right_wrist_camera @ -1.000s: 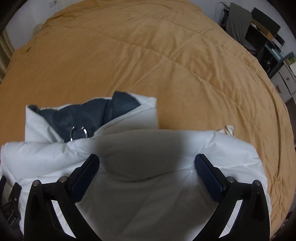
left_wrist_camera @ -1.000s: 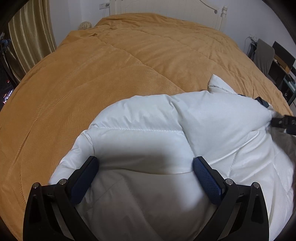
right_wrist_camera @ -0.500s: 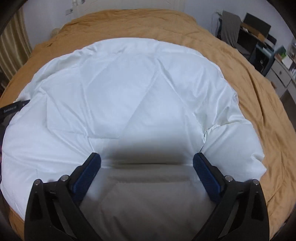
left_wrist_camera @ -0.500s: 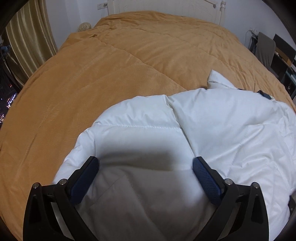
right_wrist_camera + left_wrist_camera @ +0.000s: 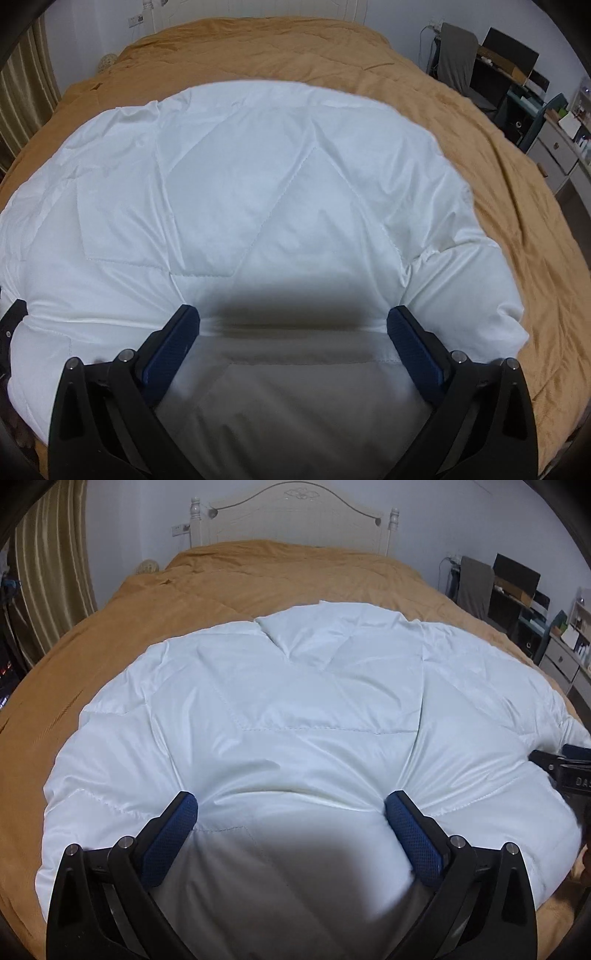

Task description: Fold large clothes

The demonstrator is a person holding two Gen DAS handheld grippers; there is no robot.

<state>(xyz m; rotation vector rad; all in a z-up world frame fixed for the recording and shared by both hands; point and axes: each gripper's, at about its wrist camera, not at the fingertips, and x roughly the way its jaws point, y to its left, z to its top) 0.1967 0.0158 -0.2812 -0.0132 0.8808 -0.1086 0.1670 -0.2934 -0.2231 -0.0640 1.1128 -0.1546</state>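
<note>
A white quilted down jacket [image 5: 295, 709] lies spread, outer side up, on the orange bedspread [image 5: 110, 635]; it also fills the right wrist view [image 5: 240, 192]. My left gripper [image 5: 291, 812] is open, its blue pads resting on the jacket's near part with fabric bulging between them. My right gripper [image 5: 293, 325] is open in the same way over the jacket's near part. The right gripper's black body shows at the right edge of the left wrist view [image 5: 569, 771]. The left gripper's edge shows at the left of the right wrist view [image 5: 11, 321].
A white headboard [image 5: 291, 520] stands at the far end of the bed. Curtains [image 5: 51, 572] hang on the left. A desk with a chair, monitor and shelves [image 5: 517, 590] stands to the right of the bed. Orange bedspread [image 5: 517, 184] surrounds the jacket.
The jacket's dark lining and collar have gone out of sight; its white outer side now lies spread flat. Both grippers have tilted up, so the headboard shows.
</note>
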